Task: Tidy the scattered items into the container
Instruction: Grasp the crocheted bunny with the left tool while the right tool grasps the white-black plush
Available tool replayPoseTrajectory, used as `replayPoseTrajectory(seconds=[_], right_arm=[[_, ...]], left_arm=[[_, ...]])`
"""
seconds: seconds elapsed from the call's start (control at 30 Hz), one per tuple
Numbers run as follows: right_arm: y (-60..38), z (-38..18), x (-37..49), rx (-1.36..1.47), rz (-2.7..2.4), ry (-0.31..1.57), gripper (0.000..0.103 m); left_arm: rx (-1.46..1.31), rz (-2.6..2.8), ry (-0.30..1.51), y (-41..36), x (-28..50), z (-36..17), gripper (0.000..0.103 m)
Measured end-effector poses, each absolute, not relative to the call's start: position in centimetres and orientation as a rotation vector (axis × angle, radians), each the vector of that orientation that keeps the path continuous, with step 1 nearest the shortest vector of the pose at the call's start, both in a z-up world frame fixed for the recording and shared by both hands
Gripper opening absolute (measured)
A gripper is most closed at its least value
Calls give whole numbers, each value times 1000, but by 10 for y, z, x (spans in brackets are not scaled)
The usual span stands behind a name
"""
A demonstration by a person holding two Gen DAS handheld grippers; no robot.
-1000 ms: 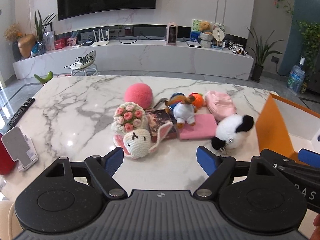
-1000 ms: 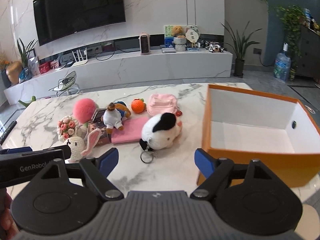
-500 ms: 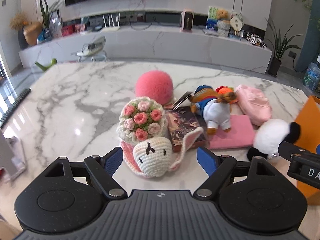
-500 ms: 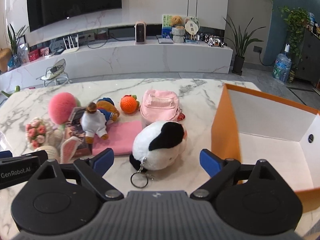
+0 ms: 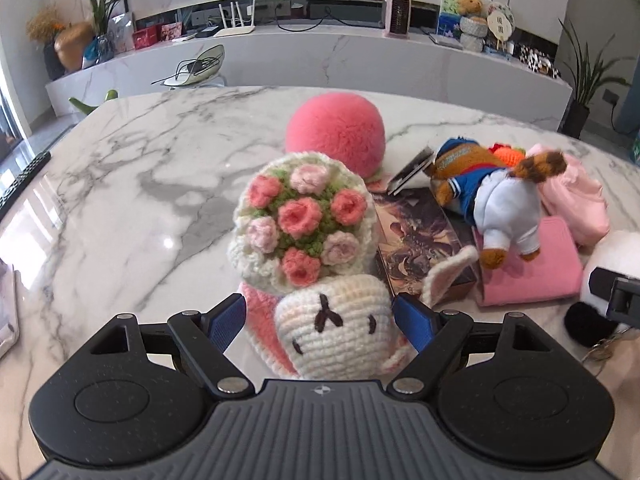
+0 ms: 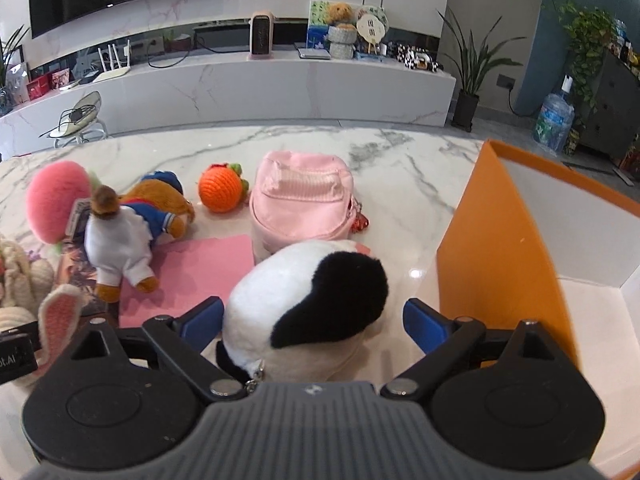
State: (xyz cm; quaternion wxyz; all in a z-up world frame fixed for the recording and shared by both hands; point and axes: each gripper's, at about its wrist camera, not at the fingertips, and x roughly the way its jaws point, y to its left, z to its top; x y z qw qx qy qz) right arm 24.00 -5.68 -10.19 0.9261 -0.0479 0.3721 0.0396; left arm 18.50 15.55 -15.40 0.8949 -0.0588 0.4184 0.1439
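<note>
Straddling the crochet rabbit [image 5: 334, 332], the left gripper [image 5: 320, 318] stands wide, its blue fingers [image 5: 226, 320] either side of the white head and seemingly not yet pressing it; the rabbit lies on the marble table [image 5: 120, 184] at the near edge of the pile, with the flower bouquet [image 5: 302, 222] just beyond it and the pink pompom [image 5: 336, 132] farther off. To their right lie a book [image 5: 420, 236] and a dressed bear [image 5: 500, 208]. In the right view, the right gripper [image 6: 314, 320] is likewise wide around the panda plush [image 6: 308, 300], which sits near, left of the orange box [image 6: 492, 248]; that box shows only a bare floor where visible. Behind the panda are the pink bag [image 6: 304, 204] and an orange ball [image 6: 222, 192]. Both hands look poised at the grasp step: next is probably closing on each toy, lifting clear, and carrying right over the box wall.
</note>
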Motion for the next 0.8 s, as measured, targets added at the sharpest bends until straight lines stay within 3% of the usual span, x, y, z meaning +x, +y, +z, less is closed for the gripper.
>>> replayPoseTrajectory(seconds=[0.17, 0.23, 0.47, 0.8], right_arm=[[-53, -112, 246, -109, 94, 778, 95], [-51, -115, 246, -122, 105, 778, 85], [-46, -116, 239, -181, 110, 755, 79], [-47, -100, 217, -198, 143, 725, 76]], left_arm=[[-79, 297, 879, 149, 190, -162, 96], [-62, 297, 873, 146, 190, -162, 91], [-40, 270, 857, 141, 185, -161, 63], [-68, 241, 846, 140, 166, -143, 57]])
